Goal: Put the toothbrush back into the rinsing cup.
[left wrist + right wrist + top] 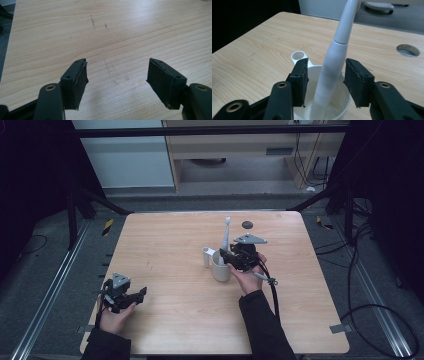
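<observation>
Right gripper (325, 82): jaws parted, pads clear of electric toothbrush (332, 67) | toothbrush: upright in white cup (312, 112), mid-table | progress: placing seems done, retreat left | left gripper (117, 82): wide, idle.

No text, label, brand, number or sign can be read on anything here; the toothbrush (332, 67), the cup (322, 110) and the table (170, 240) all have plain, unmarked surfaces.
</observation>
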Demonstrator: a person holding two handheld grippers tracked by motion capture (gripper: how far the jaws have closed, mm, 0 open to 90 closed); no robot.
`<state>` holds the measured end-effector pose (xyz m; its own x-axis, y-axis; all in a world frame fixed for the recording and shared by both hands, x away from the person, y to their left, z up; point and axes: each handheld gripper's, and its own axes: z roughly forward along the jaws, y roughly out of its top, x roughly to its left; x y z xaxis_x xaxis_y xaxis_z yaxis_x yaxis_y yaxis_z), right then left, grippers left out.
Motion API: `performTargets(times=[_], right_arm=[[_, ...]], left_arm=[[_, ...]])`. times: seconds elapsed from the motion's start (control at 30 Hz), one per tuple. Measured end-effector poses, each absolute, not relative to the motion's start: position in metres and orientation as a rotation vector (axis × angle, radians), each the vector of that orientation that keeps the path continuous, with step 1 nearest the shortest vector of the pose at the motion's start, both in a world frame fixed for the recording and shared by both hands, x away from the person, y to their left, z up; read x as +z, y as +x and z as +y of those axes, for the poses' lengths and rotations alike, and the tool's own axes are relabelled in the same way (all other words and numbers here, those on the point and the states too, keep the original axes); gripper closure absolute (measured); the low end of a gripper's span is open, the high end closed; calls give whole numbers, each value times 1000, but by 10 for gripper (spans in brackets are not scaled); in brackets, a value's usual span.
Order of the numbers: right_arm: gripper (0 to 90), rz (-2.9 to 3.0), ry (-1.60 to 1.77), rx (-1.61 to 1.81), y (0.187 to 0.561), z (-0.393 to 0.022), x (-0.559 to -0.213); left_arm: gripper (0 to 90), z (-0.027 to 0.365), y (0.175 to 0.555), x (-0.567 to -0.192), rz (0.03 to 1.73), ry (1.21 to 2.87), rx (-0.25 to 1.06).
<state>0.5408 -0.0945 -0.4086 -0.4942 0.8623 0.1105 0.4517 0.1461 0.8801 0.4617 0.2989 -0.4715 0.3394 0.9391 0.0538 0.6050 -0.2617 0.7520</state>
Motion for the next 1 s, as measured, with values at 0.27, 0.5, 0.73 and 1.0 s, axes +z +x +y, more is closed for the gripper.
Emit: performTargets(times=[0.27,0.5,0.73,1.0], right_arm=[[383,2000,1223,1272,513,-115,-391],[336,2003,1234,1232,492,-140,-394],[257,1995,1281,1192,469,-173,-413],[217,1988,1350,1122,456,-205,-433]], left_arm=[[310,298,461,-471,1346,1970,674],[309,298,461,-471,1346,1972,671],[307,299,461,-471,1357,1961,661],[302,299,461,-472,1355,1961,653]])
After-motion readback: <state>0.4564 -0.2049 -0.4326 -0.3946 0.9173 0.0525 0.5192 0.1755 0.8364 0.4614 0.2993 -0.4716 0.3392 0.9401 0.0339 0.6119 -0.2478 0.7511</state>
